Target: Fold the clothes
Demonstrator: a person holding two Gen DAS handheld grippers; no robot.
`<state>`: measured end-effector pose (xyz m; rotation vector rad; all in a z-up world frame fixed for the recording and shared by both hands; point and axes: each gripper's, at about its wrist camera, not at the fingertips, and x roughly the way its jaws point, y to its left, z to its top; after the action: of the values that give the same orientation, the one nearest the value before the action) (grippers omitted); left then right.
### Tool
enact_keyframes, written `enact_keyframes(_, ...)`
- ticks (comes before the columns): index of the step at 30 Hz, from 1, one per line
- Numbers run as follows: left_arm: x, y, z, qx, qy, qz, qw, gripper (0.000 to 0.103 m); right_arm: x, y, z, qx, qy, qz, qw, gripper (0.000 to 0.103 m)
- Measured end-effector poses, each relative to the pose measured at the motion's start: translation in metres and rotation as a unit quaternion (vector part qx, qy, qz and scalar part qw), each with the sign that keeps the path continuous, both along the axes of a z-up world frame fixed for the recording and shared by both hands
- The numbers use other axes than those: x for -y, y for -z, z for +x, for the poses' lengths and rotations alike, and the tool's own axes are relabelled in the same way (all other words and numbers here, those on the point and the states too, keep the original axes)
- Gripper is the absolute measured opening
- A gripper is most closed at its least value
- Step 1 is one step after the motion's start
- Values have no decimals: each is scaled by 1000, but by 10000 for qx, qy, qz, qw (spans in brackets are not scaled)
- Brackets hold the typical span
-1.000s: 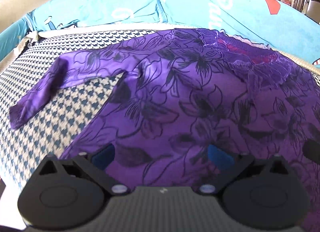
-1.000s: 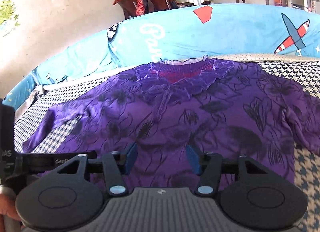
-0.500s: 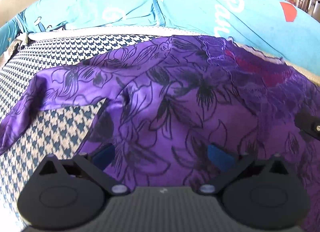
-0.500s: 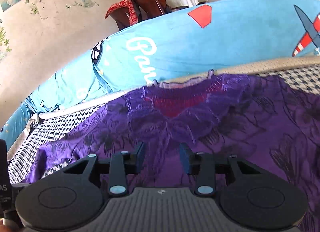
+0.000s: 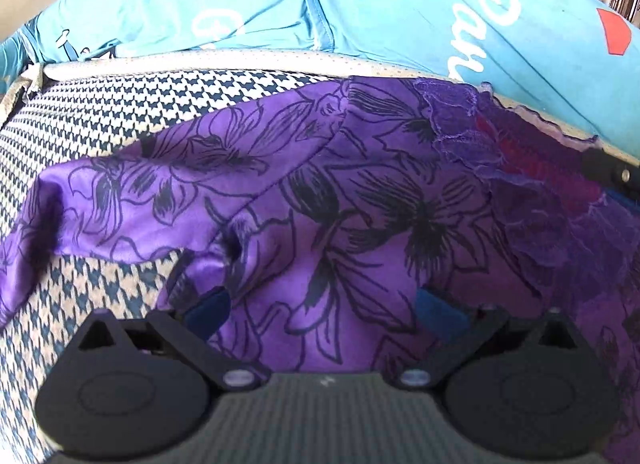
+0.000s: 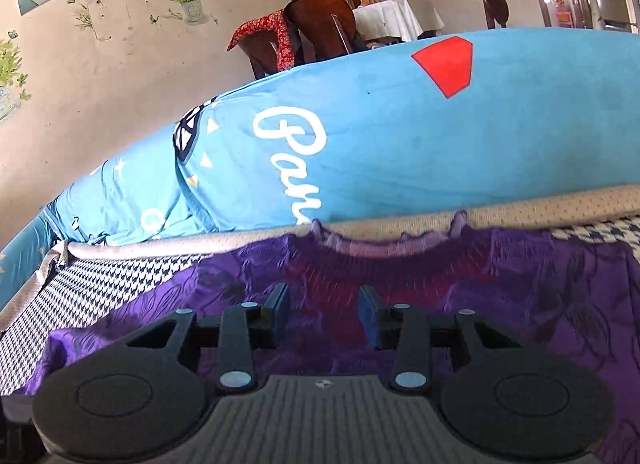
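Purple shiny top with black flower lines (image 5: 360, 216) lies spread out flat on a blue-and-white checked cloth (image 5: 100, 112). One sleeve (image 5: 120, 200) sticks out to the side. A big blue cushion with white letters (image 6: 400, 144) stands behind it. The left gripper (image 5: 322, 310) is low over the top near the armpit, fingers wide apart and holding nothing. The right gripper (image 6: 322, 314) is near the lacy neck (image 6: 384, 248), fingers a little apart, holding nothing.
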<state>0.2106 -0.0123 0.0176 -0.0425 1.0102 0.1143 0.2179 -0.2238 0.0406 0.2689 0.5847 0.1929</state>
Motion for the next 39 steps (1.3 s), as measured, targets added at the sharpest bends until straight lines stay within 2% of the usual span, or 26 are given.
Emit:
enact_keyframes(5, -9, 6, 9, -157, -74, -94, 9998, 103, 0, -1, 26, 241, -61, -140, 9996, 39)
enact_keyframes(10, -8, 6, 11, -174, -69, -66, 9998, 103, 2, 6, 44, 388, -167, -59, 9991, 39)
enact_keyframes(21, -5, 8, 12, -173, -90, -60, 9998, 103, 1, 34, 63, 399, -411, -294, 9979, 40)
enact_keyframes(22, -5, 9, 12, -167, -88, -51, 9998, 103, 0, 36, 63, 383, -463, -305, 9977, 39)
enact_keyframes(23, -4, 9, 12, -160, -84, -42, 9998, 103, -2, 36, 63, 392, -512, -337, 9973, 27)
enact_keyframes(25, -4, 9, 12, -143, -74, -28, 9999, 103, -4, 36, 63, 364, -652, -378, 9965, 12)
enact_keyframes(30, -4, 9, 12, -126, -63, -16, 9999, 103, -6, 39, 63, 226, -872, -363, 9953, 12)
enact_keyframes(32, -5, 9, 12, -134, -58, -42, 9999, 103, -3, 37, 63, 237, -964, -208, 9948, 12)
enact_keyframes(39, -5, 9, 11, -138, -33, -56, 9999, 103, 4, 42, 72, -173, -1465, 320, 9885, 12)
